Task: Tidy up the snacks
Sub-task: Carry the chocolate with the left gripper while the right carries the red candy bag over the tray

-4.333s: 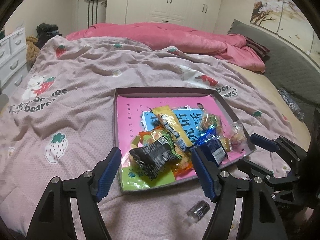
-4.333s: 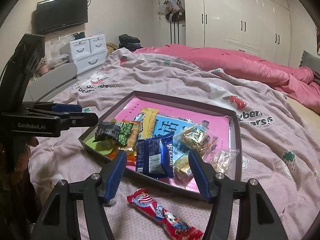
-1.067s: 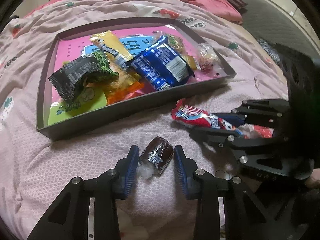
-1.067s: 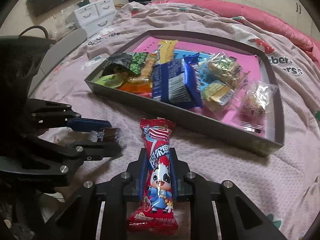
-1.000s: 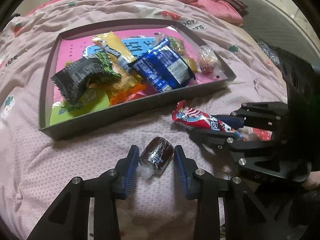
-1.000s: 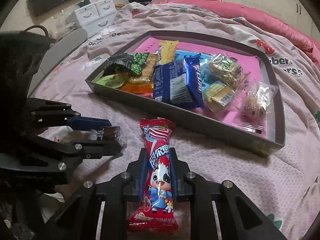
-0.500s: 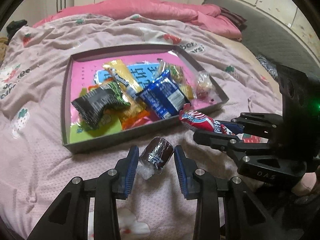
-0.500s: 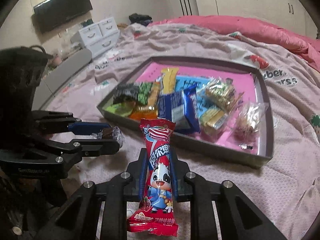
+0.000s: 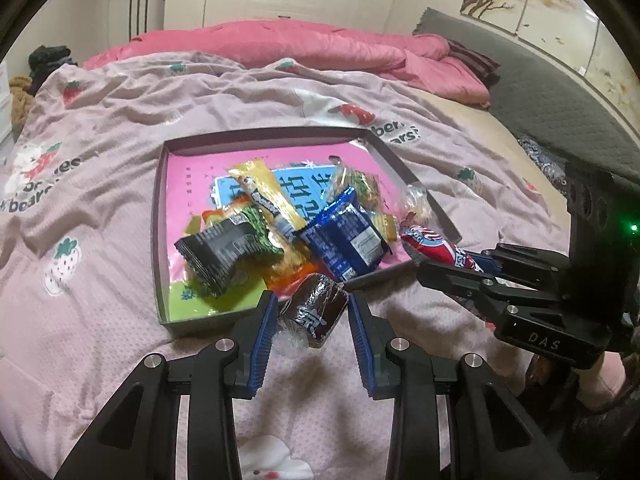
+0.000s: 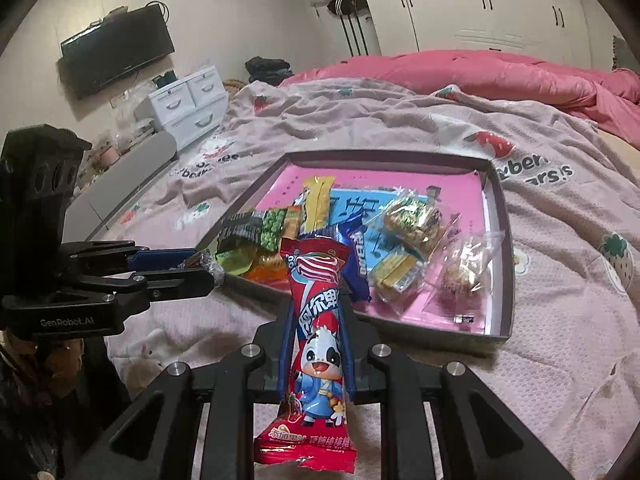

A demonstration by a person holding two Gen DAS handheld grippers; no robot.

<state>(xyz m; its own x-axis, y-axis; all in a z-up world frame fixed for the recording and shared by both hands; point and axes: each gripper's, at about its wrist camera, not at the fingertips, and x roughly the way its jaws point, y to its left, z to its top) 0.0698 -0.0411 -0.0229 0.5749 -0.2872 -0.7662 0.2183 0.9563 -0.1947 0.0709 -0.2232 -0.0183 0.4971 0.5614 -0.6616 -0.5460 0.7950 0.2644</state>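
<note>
A dark shallow tray (image 9: pixel 159 216) with a pink floor lies on the bed and holds several snack packs, among them a blue pack (image 9: pixel 346 240) and a black-and-green pack (image 9: pixel 224 252). My left gripper (image 9: pixel 312 312) is shut on a small dark brown wrapped candy (image 9: pixel 314 314), held just above the tray's near edge. My right gripper (image 10: pixel 316 316) is shut on a long red snack stick with a cartoon cow (image 10: pixel 318 344), held upright in front of the tray (image 10: pixel 505 240). The stick also shows in the left wrist view (image 9: pixel 430 246), at the tray's right corner.
The bed is covered by a wrinkled pink strawberry-print sheet (image 9: pixel 100 128) with a bunched pink duvet (image 9: pixel 280 44) behind. White drawers (image 10: pixel 184 104) and a wall TV (image 10: pixel 116 50) stand off the left side. A grey headboard (image 9: pixel 540 92) runs along the right.
Both grippers closed on their snacks on the sheet, then lifted them and carried them toward the tray's near edge. The view has tilted up, showing more of the room.
</note>
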